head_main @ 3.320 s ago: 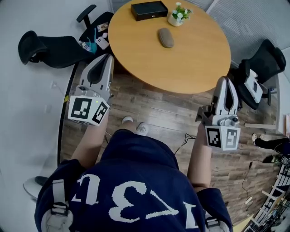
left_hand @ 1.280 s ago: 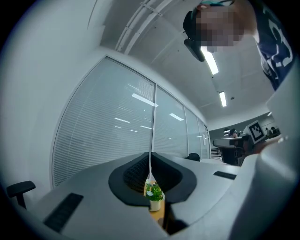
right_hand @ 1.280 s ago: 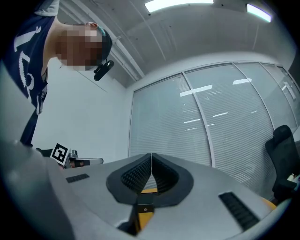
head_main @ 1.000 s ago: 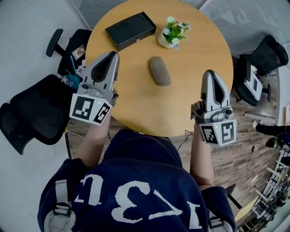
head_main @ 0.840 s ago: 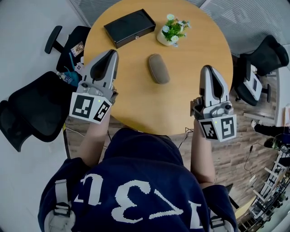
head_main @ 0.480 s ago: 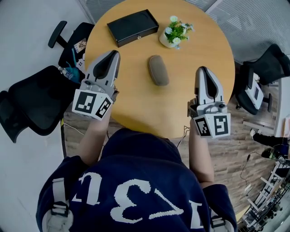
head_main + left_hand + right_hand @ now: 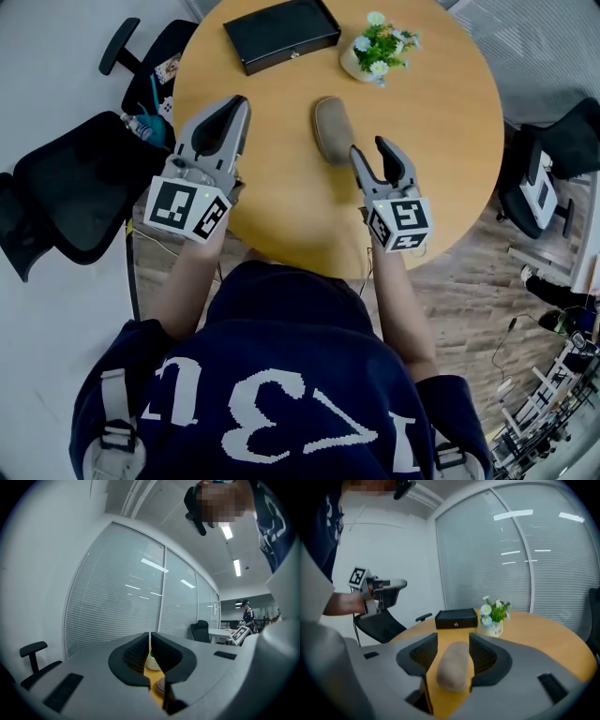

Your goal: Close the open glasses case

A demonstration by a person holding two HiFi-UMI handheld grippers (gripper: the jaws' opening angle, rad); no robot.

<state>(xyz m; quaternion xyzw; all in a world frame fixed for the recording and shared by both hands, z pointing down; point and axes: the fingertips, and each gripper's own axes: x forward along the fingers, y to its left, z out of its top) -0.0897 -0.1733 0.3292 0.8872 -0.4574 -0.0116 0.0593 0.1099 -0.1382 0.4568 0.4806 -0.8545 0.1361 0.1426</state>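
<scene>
Since the earlier frames the right gripper [image 7: 371,150] has dropped low over the round wooden table [image 7: 450,141] and swung in toward the glasses case [image 7: 330,129], and its jaws, pressed together a second ago, have just been opening. They now stand apart. In the right gripper view the grey-brown, oval case [image 7: 452,665] lies lengthwise on the tabletop in the gap framed by the two fingers [image 7: 424,653], its near end at about the fingertips, with neither pad pressing on it. The head view shows the case near the middle of the table, its near end just beside the gripper's left-hand finger. Whether the case stands open cannot be told from any view. The left gripper [image 7: 239,101] hangs over the table's left edge, well apart from the case, its jaws clenched together on nothing; the left gripper view shows only a thin slit between them. Beyond the case sit a small flower pot [image 7: 375,54] and a black box [image 7: 281,31], apart from each other. A black office chair [image 7: 66,187] stands to the left of the table.
</scene>
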